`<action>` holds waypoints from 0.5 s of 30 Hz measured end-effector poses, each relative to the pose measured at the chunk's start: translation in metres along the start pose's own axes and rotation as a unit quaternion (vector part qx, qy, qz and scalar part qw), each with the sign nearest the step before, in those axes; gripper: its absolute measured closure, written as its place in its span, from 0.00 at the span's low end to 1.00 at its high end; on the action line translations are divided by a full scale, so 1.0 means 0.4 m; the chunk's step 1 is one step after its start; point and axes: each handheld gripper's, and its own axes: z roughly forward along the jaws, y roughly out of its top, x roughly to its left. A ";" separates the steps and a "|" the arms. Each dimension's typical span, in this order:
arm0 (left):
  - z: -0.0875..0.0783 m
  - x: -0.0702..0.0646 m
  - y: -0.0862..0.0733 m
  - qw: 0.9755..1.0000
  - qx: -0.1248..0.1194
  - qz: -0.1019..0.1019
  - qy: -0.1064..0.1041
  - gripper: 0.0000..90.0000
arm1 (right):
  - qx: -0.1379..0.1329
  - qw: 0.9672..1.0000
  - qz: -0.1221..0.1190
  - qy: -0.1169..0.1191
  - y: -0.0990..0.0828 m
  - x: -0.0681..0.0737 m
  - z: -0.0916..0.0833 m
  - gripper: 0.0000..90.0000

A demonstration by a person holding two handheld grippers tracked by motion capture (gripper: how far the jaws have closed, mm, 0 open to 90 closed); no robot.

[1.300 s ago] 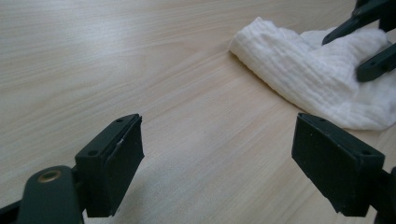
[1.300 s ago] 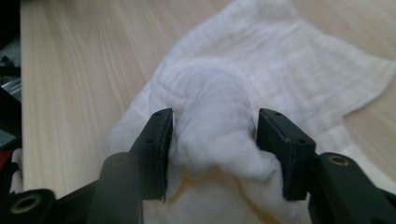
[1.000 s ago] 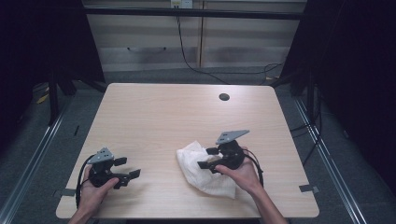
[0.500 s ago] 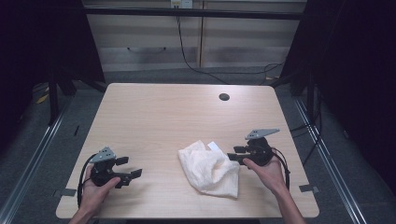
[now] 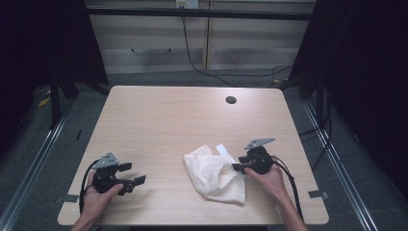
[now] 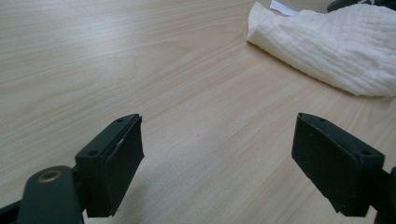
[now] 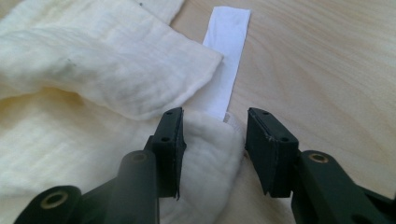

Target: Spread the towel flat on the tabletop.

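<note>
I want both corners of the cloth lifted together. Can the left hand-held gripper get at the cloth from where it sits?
Probably yes. The left hand-held gripper stands open, and bare table lies between it and the white cloth, with nothing in the way. It is still some way off.

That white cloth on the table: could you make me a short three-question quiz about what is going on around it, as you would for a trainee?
1. True or false: the left gripper is holding the white cloth.
2. What lies between the right gripper's fingers? A) a corner of the cloth B) bare table C) a cable
3. Name the flat white strip sticking out from under the cloth.

Key
1. False: it rests apart, fingers wide open over bare wood.
2. A: the jaws have just been closing around a cloth corner, with a gap still beside one pad.
3. The cloth's label.
</note>
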 end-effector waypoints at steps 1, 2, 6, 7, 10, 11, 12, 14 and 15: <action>0.000 0.000 0.000 1.000 0.000 0.001 0.000 0.18 | 0.001 1.000 0.001 -0.005 0.000 0.001 0.003 0.66; 0.001 0.000 0.000 1.000 0.001 0.001 0.000 0.18 | -0.001 1.000 0.005 -0.005 -0.002 0.001 0.005 0.70; 0.000 -0.001 0.000 1.000 0.002 0.002 -0.001 0.18 | 0.001 1.000 0.005 -0.010 -0.001 0.001 0.005 0.88; 0.000 0.000 0.000 1.000 0.002 0.003 0.000 0.18 | 0.000 1.000 0.004 -0.006 -0.001 0.001 0.006 0.91; -0.001 0.000 0.000 1.000 0.001 0.001 0.000 0.18 | 0.002 1.000 0.012 0.004 -0.001 0.002 0.005 0.96; -0.001 0.000 0.000 1.000 0.000 0.001 0.000 0.18 | -0.001 1.000 0.014 0.007 -0.001 0.002 0.005 0.97; -0.001 0.000 0.000 1.000 0.000 0.001 0.000 0.18 | -0.005 1.000 0.011 0.011 0.000 0.001 0.007 0.97; 0.000 0.000 0.001 1.000 0.001 0.001 0.000 0.18 | -0.009 1.000 0.014 0.019 0.005 0.003 0.012 0.98; 0.000 -0.001 0.001 1.000 0.001 0.001 0.000 0.18 | -0.007 1.000 0.013 0.023 0.009 0.005 0.017 0.98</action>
